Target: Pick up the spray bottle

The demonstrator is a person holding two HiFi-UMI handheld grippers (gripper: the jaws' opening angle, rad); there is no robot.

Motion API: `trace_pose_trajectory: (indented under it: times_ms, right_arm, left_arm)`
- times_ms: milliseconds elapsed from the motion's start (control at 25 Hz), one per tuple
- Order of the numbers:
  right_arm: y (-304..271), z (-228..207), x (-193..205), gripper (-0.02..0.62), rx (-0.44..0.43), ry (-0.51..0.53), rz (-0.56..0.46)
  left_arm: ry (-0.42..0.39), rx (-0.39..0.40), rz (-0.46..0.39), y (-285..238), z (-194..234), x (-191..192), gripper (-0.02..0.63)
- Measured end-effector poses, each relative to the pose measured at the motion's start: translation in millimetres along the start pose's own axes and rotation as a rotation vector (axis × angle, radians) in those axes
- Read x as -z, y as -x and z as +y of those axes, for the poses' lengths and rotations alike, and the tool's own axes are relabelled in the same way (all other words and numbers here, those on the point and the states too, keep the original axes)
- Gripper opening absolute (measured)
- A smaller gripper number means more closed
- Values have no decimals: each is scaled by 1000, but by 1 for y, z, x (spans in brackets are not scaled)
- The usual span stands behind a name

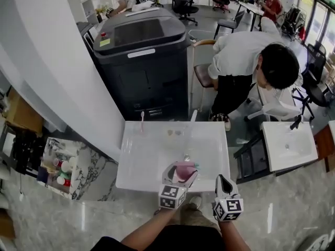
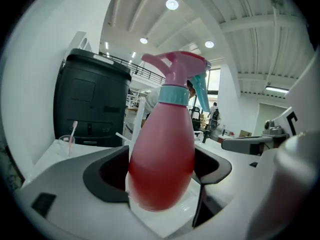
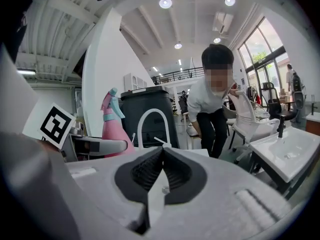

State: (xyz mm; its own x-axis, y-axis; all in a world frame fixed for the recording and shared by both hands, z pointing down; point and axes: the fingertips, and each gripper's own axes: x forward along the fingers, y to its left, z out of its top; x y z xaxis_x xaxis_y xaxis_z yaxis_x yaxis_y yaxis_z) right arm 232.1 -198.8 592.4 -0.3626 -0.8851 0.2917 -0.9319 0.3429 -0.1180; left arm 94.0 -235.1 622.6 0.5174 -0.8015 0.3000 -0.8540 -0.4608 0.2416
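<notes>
Grey-white grippers, two, each with one cube of black-and-white square markers; no lettering on the markers.
- Left gripper (image 1: 180,174): jaws clamped on either side of the spray bottle's body.
- Right gripper (image 1: 224,182): just beside the left one, jaws pressed together with nothing between them.

Spray bottle (image 2: 162,154), one: pink-red body, teal collar, pink trigger head. It stands upright in the left gripper over the front part of the near basin. Whether its base touches the basin cannot be told. No label or print shows on it.

White basins, two: the near basin (image 1: 136,161), set in a pale stone counter (image 1: 104,218), and a second basin (image 1: 288,145) well apart to the right.

White arched tap (image 3: 150,115), one, at the near basin's back edge.

Pink toothbrush (image 1: 142,122), one, standing in a clear cup (image 2: 65,143) at the back left corner of that basin.

Black cabinet machine (image 1: 141,61), one, behind the near basin. It carries one yellow sticker (image 1: 104,42) and one red button (image 1: 103,34); the print on the sticker is too small to read.

Persons: one in a white top (image 1: 241,59) bending forward beside the machine; two more far back among office chairs.
</notes>
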Motion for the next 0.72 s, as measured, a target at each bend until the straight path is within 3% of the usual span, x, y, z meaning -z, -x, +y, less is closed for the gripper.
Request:
trace_pose_trajectory:
  times_ms: [400,720]
  right_arm:
    - [26,119,3,-2,-56,33,-39]
    - [36,166,-17,-3,-78,101,-107]
  left_arm:
    - [-27,-110,-39,146,58,-3,388]
    - [-17,-166,-86,210,100,-4,388]
